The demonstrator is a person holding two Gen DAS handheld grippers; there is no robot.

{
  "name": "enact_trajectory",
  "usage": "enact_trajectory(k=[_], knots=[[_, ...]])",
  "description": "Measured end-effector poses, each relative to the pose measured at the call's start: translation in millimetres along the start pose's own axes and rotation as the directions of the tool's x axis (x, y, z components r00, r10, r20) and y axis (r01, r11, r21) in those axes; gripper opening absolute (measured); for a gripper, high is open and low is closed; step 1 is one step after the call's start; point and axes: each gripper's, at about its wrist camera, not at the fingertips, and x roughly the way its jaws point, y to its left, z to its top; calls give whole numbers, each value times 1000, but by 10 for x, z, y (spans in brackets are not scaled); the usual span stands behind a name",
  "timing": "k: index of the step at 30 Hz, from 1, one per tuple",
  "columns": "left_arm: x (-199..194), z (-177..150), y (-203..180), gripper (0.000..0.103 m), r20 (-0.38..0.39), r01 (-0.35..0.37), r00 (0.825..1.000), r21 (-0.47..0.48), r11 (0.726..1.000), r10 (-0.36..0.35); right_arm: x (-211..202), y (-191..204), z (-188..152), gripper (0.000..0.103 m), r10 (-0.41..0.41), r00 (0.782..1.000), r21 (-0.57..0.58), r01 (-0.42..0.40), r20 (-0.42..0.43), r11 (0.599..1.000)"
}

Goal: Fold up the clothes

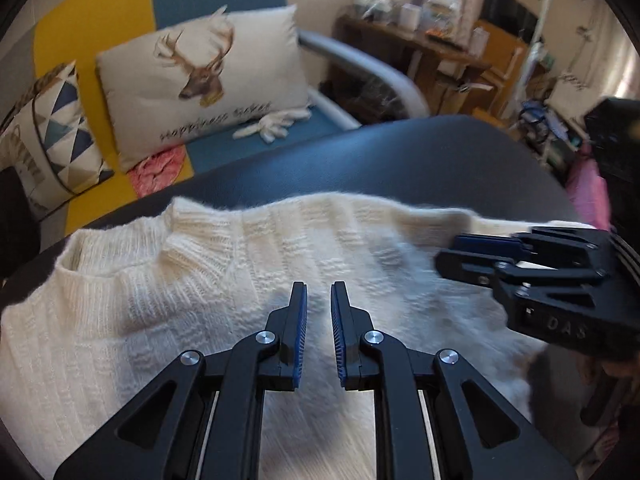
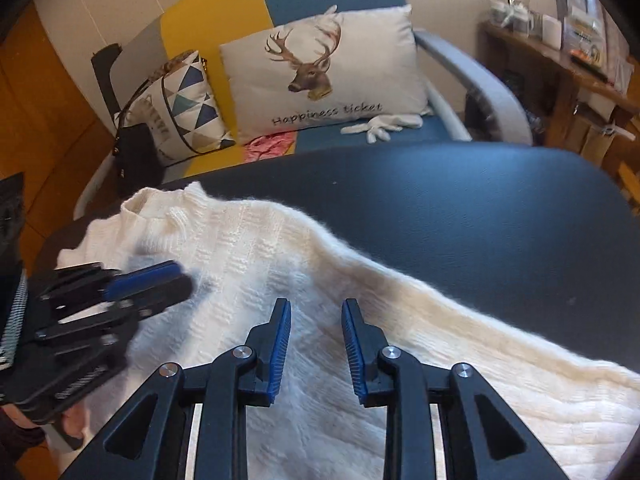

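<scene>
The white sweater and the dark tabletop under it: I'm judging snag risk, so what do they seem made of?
The white sweater looks like soft, fuzzy knit yarn: ribbed collar, raised stitch rows, fine fibres along its edge. The dark tabletop looks smooth and faintly glossy, with soft light sheen; perhaps leatherette or coated board, which cannot be told.

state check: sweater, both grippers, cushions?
sweater: spread flat on the dark table, collar at the far left, not held.
left gripper: open, empty, over the sweater.
right gripper: open, empty, over the sweater.
deer cushion: propped upright on the sofa.
triangle cushion: leaning beside it.
</scene>
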Motion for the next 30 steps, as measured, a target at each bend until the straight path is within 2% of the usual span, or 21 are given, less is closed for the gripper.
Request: enact_trajectory(k=[2, 4, 6, 8, 9, 10, 11, 12, 14, 15, 18, 22, 25, 28, 30], knots=[[133, -20, 76, 13, -28, -16, 999, -13, 1000, 15, 114, -16, -11, 18, -71, 997, 5, 71, -21, 997], [151, -47, 127, 14, -2, -2, 1000, -27, 1000, 2, 122, -46, -36, 11, -97, 995, 15, 96, 13, 995], [103, -50, 172, 14, 14, 23, 1000, -53, 998, -22, 151, -20, -34, 10, -118, 993, 13, 118, 25, 993], [-44, -84, 291, 14, 62, 60, 997, -107, 993, -53, 153, 55, -18, 13, -164, 986, -18, 165, 23, 986], [-98, -141, 398, 14, 66, 40, 997, -122, 992, -32, 132, 104, -3, 16, -172, 985, -23, 173, 17, 985], [-152, -198, 506, 14, 70, 20, 998, -137, 990, -11, 74, 148, 8, 25, -162, 986, -28, 163, 28, 986], [-206, -254, 613, 15, 73, 0, 997, -152, 988, 11, -32, 194, 0, 30, -141, 988, -40, 144, 57, 989], [-260, -311, 721, 18, 77, -19, 997, -167, 986, 32, -124, 243, -6, 30, -119, 989, -53, 124, 82, 991], [-368, -425, 936, 38, 82, -58, 994, -198, 978, 75, -138, 379, 11, 33, -75, 993, -77, 82, 88, 994], [-422, -482, 1043, 41, 84, -77, 992, -213, 974, 97, -127, 453, 25, 33, -57, 995, -89, 65, 87, 994], [-577, -647, 1356, 42, 88, -131, 983, -258, 957, 158, 45, 686, 78, 34, -62, 996, -130, 70, 59, 989], [-599, -719, 1537, 42, 84, -119, 985, -289, 950, 149, 293, 793, 57, 34, -130, 991, -135, 128, -8, 983], [-620, -772, 1669, 42, 84, -111, 986, -312, 944, 144, 281, 825, 63, 34, -144, 990, -129, 144, 4, 981], [-729, -799, 1721, 42, 124, -118, 978, -325, 938, 166, 224, 929, 83, 34, -105, 994, -140, 108, 33, 984], [-695, -842, 1807, 42, 96, -162, 974, -350, 923, 207, 238, 1041, 93, 34, -86, 995, -163, 94, 51, 982]])
